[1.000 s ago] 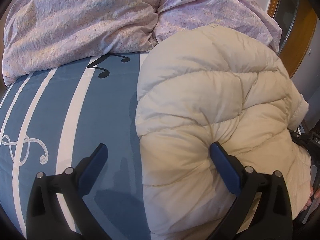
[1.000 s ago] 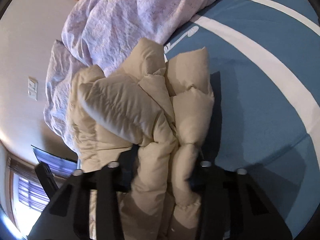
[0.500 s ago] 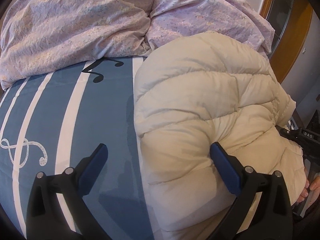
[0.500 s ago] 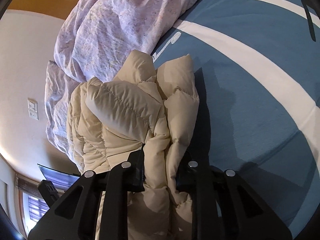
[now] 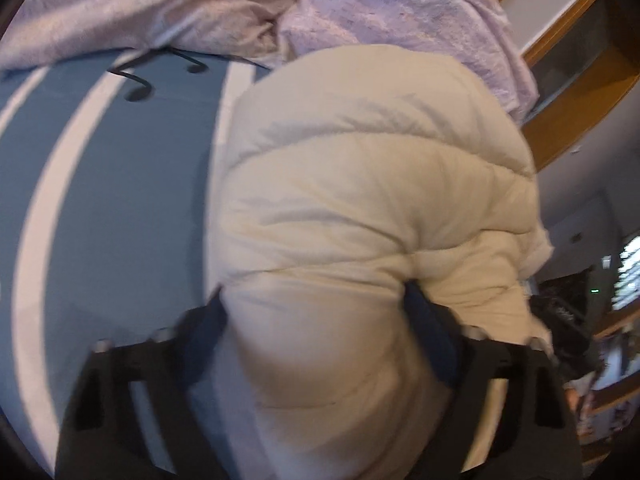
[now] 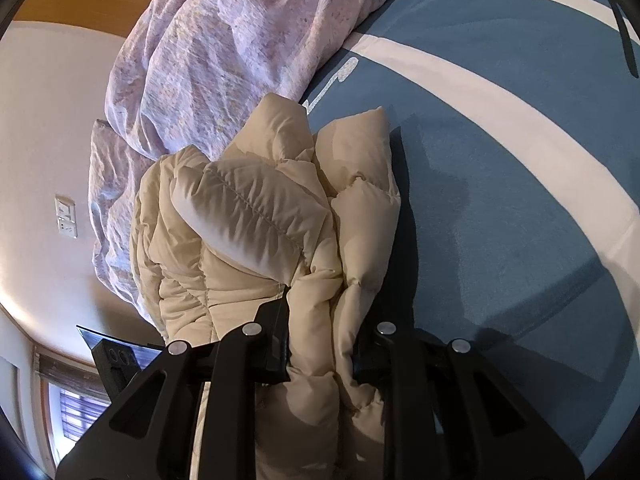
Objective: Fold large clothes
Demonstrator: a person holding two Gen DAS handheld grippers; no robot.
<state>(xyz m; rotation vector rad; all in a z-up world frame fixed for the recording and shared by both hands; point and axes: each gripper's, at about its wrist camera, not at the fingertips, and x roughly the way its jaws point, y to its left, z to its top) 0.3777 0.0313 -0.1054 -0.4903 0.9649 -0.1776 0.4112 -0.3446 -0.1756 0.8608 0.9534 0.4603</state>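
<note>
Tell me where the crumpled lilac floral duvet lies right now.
In both wrist views the crumpled lilac floral duvet lies heaped beyond the cream puffer jacket on the blue striped bedsheet.

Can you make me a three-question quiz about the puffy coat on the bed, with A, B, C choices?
1. Where does the cream quilted puffer jacket lie?
A. on the blue bedsheet with white stripes
B. on a chair
C. on the floor

2. What colour is the crumpled duvet behind it?
A. green
B. pale lilac
C. red

3. What is the right gripper doing?
A. hanging open over the sheet
B. pinching a fold of the jacket
C. holding the duvet

Answers: 1 A, the striped sheet shows beside it; 2 B, it looks lilac in both views; 3 B, padded fabric is squeezed between its pads.
</note>
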